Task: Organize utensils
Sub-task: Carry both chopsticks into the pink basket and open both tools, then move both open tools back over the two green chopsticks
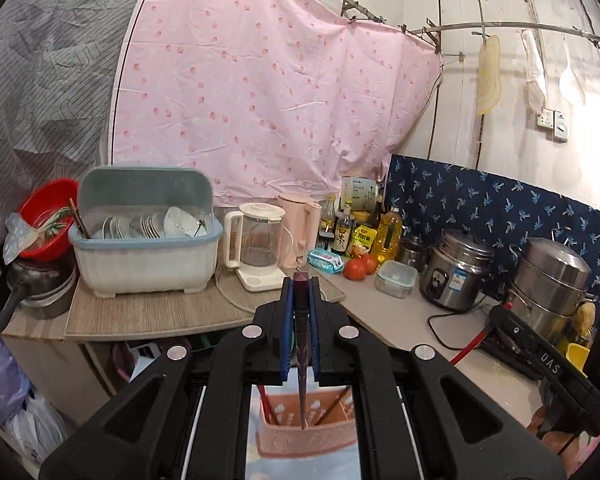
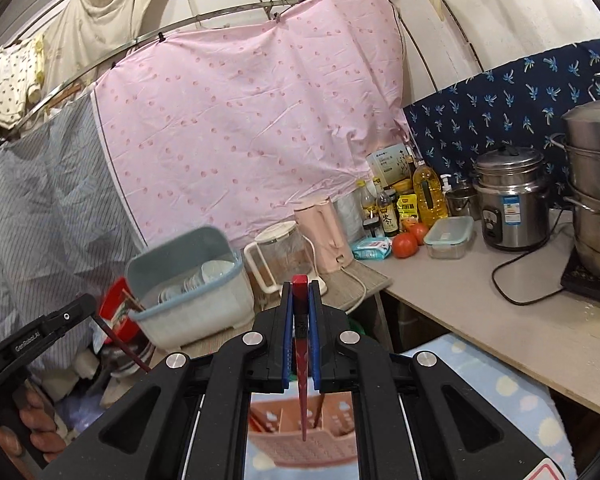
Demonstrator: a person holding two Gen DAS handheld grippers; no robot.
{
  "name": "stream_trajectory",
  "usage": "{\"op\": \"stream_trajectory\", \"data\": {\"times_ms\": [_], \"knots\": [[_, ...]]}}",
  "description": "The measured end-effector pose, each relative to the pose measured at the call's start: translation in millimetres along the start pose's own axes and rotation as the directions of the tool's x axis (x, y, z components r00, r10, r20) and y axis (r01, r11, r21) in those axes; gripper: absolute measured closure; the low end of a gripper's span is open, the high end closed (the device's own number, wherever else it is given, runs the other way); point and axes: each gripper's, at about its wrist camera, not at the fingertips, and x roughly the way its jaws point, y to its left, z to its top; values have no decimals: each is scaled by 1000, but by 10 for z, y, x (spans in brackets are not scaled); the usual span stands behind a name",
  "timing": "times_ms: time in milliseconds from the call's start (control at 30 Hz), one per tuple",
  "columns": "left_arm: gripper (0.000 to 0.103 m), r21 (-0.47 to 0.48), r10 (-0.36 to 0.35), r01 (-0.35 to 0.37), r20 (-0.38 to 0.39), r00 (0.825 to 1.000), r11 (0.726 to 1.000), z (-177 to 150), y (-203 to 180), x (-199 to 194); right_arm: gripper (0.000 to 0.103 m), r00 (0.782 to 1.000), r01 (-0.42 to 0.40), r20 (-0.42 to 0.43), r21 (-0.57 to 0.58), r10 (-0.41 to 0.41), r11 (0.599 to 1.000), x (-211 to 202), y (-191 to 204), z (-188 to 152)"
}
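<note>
If we let go while the dark chopstick (image 1: pixel 301 320) pinched in our left gripper (image 1: pixel 301 284) or the red chopstick (image 2: pixel 300 320) pinched in our right gripper (image 2: pixel 300 286) leans, it could miss the pink basket (image 1: pixel 308 436) just below and fall.

- The black arm of the right gripper (image 1: pixel 556 364), seen from the left wrist camera, has the white letters "DAS" on it.
- The black arm of the left gripper (image 2: pixel 32 344), seen from the right wrist camera, has white letters that look like "GenRobot.AI" (small and a bit hard to read).
- The dark sauce bottle (image 2: pixel 388 216) on the counter has a white label with a big Chinese sign that looks like "客".
- The yellow packet (image 2: pixel 407 204) next to it has printed words too small to read.
- The white box (image 2: pixel 388 160) behind the bottles has printing on it, too blurry to read.
- The rice cooker (image 2: pixel 510 210) has a small sticker, and its words cannot be read.
</note>
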Motion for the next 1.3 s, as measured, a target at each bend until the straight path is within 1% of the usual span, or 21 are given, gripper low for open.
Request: {"op": "stream_trajectory", "data": {"times_ms": [100,267,500,533,600,633,667,700,733,767,800,1033,1100,1233,1300], "knots": [[96,-7,21,-21,-24,999,1000,-44,37,283,96,1000,-1,-13,11,1,1000,260,-3,-34],[96,-17,30,-32,-92,995,999,-270,120,628,96,996,-4,-85,27,7,1000,624,-33,-283],[96,-30,36,-41,-156,987,999,-501,215,867,96,982,11,-190,28,-6,1000,952,-107,-671],[96,-34,29,-35,-165,986,999,-524,228,883,94,979,16,-202,26,-11,1000,975,-114,-709],[95,-49,22,-32,-185,983,998,-570,259,900,79,980,41,-195,31,-34,999,953,-138,-752],[93,-51,23,-33,-186,982,998,-581,266,905,62,981,47,-189,36,-40,998,930,-144,-757],[86,-53,30,-41,-188,982,998,-592,275,896,59,983,50,-179,40,-42,998,897,-152,-764],[77,-56,34,-46,-190,981,997,-601,284,884,59,984,53,-173,38,-45,998,864,-147,-768],[72,-59,36,-48,-189,981,997,-608,291,869,59,984,51,-174,30,-45,998,836,-134,-771],[66,-61,40,-52,-188,981,997,-614,292,848,59,984,52,-174,24,-47,998,802,-123,-775],[64,-61,42,-54,-187,981,997,-619,287,824,59,984,50,-173,21,-46,999,770,-122,-775],[63,-41,39,-48,-203,978,998,-692,219,583,59,983,42,-179,17,-38,999,474,-70,-850],[59,-42,38,-47,-206,978,998,-723,213,504,59,983,37,-182,22,-32,999,364,-56,-882],[59,-37,27,-36,-224,974,999,-841,182,294,59,980,28,-198,18,-24,999,101,-29,-1007],[59,-32,27,-36,-239,971,999,-951,166,178,59,978,29,-207,13,-26,999,-48,-26,-1110]]}}
